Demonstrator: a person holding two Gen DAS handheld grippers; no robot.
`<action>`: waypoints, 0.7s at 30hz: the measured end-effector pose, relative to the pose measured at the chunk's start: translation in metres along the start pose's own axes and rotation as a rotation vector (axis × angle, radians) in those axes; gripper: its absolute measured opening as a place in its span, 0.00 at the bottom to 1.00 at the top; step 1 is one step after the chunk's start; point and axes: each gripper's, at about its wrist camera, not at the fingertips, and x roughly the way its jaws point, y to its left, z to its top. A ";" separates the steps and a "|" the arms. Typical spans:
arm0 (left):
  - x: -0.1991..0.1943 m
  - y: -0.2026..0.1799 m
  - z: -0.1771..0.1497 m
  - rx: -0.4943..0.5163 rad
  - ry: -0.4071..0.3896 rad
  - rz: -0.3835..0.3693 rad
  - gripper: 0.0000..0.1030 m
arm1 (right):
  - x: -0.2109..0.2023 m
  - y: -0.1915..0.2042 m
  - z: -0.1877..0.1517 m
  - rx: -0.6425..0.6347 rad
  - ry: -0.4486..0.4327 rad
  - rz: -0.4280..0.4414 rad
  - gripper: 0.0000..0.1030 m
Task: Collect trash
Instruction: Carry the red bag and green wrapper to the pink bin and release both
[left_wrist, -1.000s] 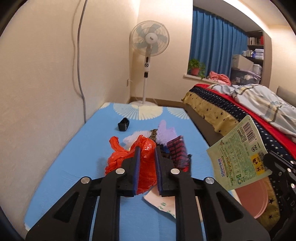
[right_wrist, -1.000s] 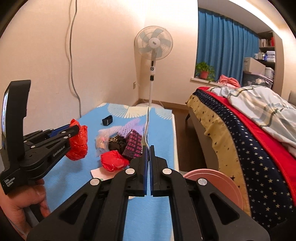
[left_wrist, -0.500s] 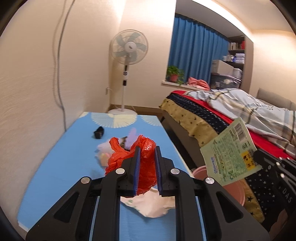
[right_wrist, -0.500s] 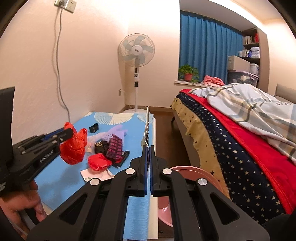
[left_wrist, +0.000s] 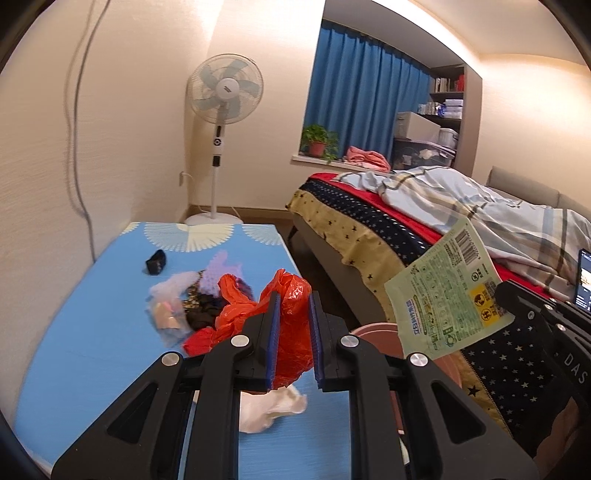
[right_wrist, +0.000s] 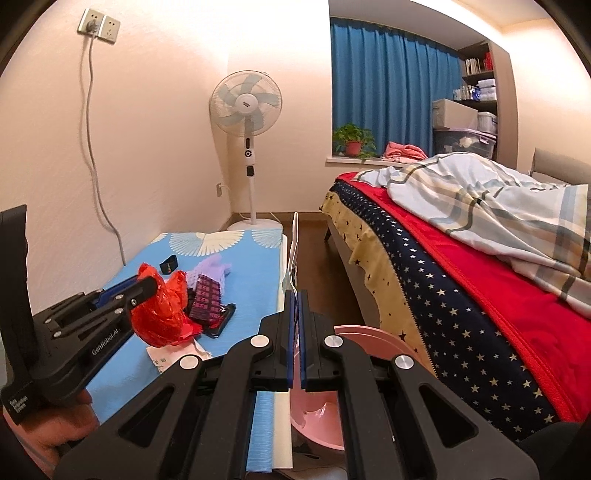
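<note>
My left gripper (left_wrist: 293, 301) is shut on a crumpled red plastic bag (left_wrist: 291, 328) and holds it above the blue mat's right side; it also shows in the right wrist view (right_wrist: 162, 314). My right gripper (right_wrist: 295, 295) is shut on a flat green and white packet, seen edge-on (right_wrist: 294, 243) and face-on in the left wrist view (left_wrist: 445, 291). It hangs above the pink bin (right_wrist: 373, 341), which stands on the floor between mat and bed. More trash lies on the mat: a purple wrapper (right_wrist: 205, 302), a lilac piece (right_wrist: 210, 267), a white paper (left_wrist: 273, 406).
The blue mat (left_wrist: 92, 332) lies along the left wall. A small black object (left_wrist: 156, 262) sits on it further back. A bed (right_wrist: 461, 277) with a starred cover fills the right. A standing fan (right_wrist: 245, 107) is in the far corner.
Both grippers have lifted and swung right with their loads. The red bag is now nearer the mat's right edge and the packet is over the pink bin.
</note>
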 end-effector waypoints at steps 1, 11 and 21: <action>0.001 -0.003 0.000 0.000 0.002 -0.009 0.15 | 0.000 -0.002 0.000 0.004 0.001 -0.004 0.02; 0.022 -0.029 -0.004 0.020 0.024 -0.124 0.15 | 0.003 -0.027 0.004 0.058 0.010 -0.041 0.02; 0.055 -0.058 -0.019 0.004 0.084 -0.250 0.15 | 0.009 -0.056 0.004 0.119 0.026 -0.083 0.02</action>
